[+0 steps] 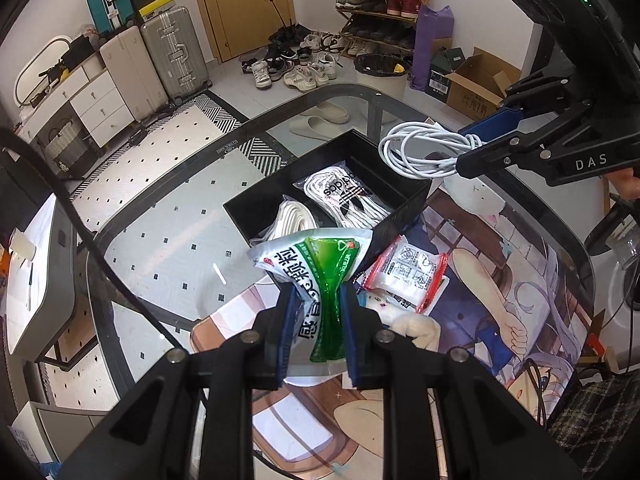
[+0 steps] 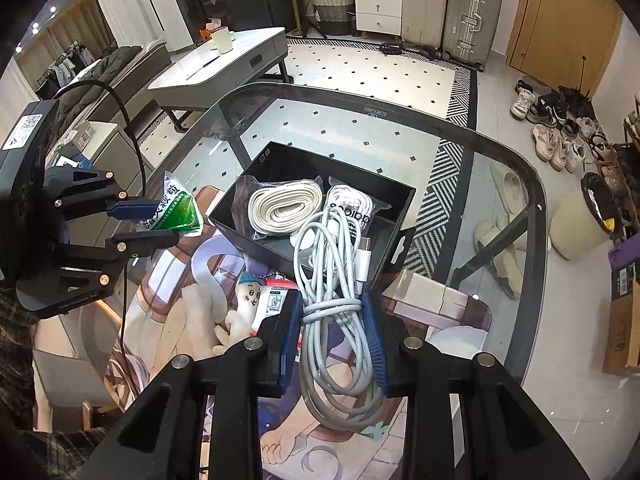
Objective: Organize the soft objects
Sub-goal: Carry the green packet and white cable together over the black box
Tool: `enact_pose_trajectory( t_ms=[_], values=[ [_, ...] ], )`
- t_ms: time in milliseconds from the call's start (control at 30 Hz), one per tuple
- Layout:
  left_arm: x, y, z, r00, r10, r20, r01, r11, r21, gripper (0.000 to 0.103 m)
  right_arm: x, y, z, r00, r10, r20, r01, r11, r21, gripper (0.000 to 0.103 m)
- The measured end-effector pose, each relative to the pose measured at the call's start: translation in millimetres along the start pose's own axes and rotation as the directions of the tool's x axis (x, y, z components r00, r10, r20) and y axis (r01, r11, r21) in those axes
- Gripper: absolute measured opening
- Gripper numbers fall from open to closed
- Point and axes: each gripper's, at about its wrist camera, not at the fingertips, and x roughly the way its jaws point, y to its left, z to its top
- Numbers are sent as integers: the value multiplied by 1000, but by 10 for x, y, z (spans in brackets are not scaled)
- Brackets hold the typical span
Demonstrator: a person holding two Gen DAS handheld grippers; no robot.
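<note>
Sachet (image 1: 316, 280) in your left gripper (image 1: 316, 332), cable (image 2: 332, 312) in your right gripper (image 2: 332, 332): both sets of jaws are clamped on their loads, the left squeezing the green-and-white sachet at its waist, the right pinching the white cable where the coil is wrapped around itself. Both loads hang above the glass worktop (image 1: 180, 216), just on your side of the black box (image 1: 404, 204), which sits toward the far edge and already holds a roll of flat laces (image 2: 280, 208) and a bagged pair of white laces (image 1: 344, 196).

Risks from here, as I judge them:
- The cable is gripped at one narrow band, and long loops sag below the jaws. These could catch on the near wall of the box as you carry them in, or drape over the rim once released.
- The sachet is slick and bulges on either side of the pinch; it may slide out if you tilt further.
- The two grippers are near each other over a small box, so bringing both in together could make them collide (one at a time looks safer).

The left view shows the red-edged packet (image 1: 408, 272) on the mat (image 1: 500, 288) beside the box's near corner in full; the right view hides most of it behind its own jaws, but shows the plush keychain's (image 2: 250, 300) face and the loops trailing under the cable grip.
</note>
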Motion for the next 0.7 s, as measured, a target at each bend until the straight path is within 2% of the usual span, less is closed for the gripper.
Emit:
enact_pose_trajectory(
  t_ms=[367, 700],
  values=[
    [80, 155, 261, 1000, 4, 4, -4, 1000, -11, 20, 50, -36, 338, 1000, -6, -4, 6, 1000, -14, 31],
    [270, 268, 480, 1000, -6, -2, 6, 1000, -12, 20, 255, -118, 549, 1000, 27, -8, -27, 1000, -12, 31]
  ],
)
